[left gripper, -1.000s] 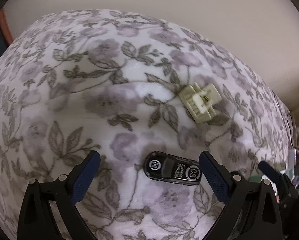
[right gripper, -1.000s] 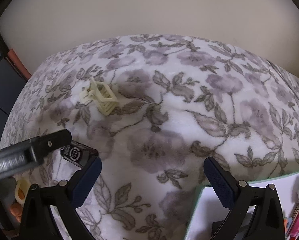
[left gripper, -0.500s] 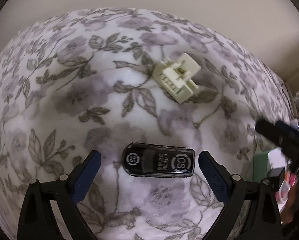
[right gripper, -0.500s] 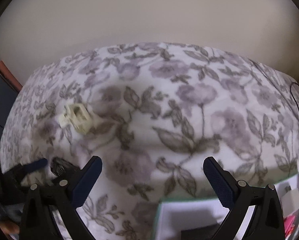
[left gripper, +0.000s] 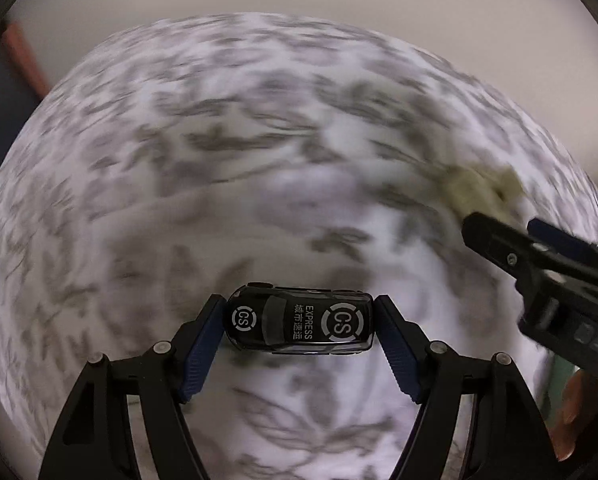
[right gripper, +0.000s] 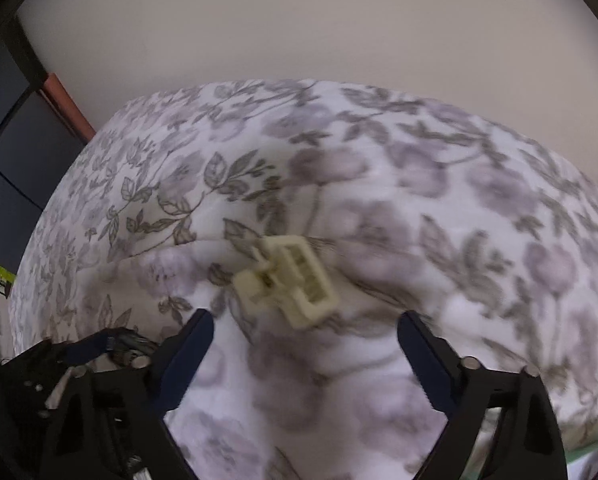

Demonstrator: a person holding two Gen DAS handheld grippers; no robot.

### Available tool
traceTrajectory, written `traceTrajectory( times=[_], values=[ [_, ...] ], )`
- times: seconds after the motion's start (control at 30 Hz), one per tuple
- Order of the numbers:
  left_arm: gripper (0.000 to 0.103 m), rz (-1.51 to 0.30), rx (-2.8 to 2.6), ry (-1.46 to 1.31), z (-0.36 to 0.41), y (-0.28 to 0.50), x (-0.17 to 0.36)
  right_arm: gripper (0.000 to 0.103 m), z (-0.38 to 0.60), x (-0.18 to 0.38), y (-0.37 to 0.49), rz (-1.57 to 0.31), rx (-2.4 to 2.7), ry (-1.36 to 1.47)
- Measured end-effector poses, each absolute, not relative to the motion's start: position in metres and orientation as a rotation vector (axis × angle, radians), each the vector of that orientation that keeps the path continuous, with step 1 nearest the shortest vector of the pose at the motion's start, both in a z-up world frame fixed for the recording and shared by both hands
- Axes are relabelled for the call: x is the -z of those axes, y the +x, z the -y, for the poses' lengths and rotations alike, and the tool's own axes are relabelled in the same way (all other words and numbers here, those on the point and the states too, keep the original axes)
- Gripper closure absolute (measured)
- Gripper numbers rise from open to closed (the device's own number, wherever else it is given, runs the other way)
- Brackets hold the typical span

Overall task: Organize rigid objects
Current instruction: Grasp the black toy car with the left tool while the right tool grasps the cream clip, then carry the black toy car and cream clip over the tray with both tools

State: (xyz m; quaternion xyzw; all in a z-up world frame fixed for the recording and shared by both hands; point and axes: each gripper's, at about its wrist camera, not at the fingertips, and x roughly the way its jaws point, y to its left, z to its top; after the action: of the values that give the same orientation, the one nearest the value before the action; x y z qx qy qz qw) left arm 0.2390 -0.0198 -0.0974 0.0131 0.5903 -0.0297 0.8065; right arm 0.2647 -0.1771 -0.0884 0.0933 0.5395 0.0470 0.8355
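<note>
In the left wrist view my left gripper (left gripper: 299, 326) is shut on a black toy car (left gripper: 299, 322) marked "CS EXPRESS", gripped end to end between the blue pads. A cream plastic connector (left gripper: 481, 192) lies blurred at the right, just beyond my right gripper's fingers (left gripper: 539, 256). In the right wrist view my right gripper (right gripper: 305, 332) is open and the cream connector (right gripper: 289, 282) lies on the floral blanket (right gripper: 419, 208) just ahead, between and slightly beyond the fingertips. The left gripper (right gripper: 79, 360) shows at the lower left there.
The floral blanket (left gripper: 179, 160) covers a raised soft surface against a beige wall (right gripper: 299, 20). A dark cabinet with a reddish edge (right gripper: 67, 104) stands at the left. A green-edged tray corner (right gripper: 595, 446) shows at the lower right.
My left gripper has closed on the toy car. My right gripper has swung left and forward so the cream connector now lies just ahead of its open fingers.
</note>
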Motion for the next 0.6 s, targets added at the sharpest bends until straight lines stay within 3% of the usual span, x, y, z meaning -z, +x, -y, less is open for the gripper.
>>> traceTrajectory(
  times=[0.1, 0.17, 0.3, 0.6],
  values=[
    [0.027, -1.255, 0.031, -0.015, 0.009, 0.243, 0.096, 0.027, 0.166, 0.092, 0.272, -1.135, -0.099, 0.177],
    [0.027, -1.251, 0.024, -0.028, 0.007, 0.244, 0.096, 0.049, 0.164, 0.094, 0.275, -1.138, -0.086, 0.167],
    [0.027, -1.258, 0.035, -0.038, 0.005, 0.243, 0.099, 0.070, 0.176, 0.092, 0.274, -1.126, -0.075, 0.240],
    [0.027, -1.253, 0.091, -0.045, 0.029, 0.214, 0.070, 0.071, 0.222, 0.048, 0.198, -1.099, -0.039, 0.295]
  ],
)
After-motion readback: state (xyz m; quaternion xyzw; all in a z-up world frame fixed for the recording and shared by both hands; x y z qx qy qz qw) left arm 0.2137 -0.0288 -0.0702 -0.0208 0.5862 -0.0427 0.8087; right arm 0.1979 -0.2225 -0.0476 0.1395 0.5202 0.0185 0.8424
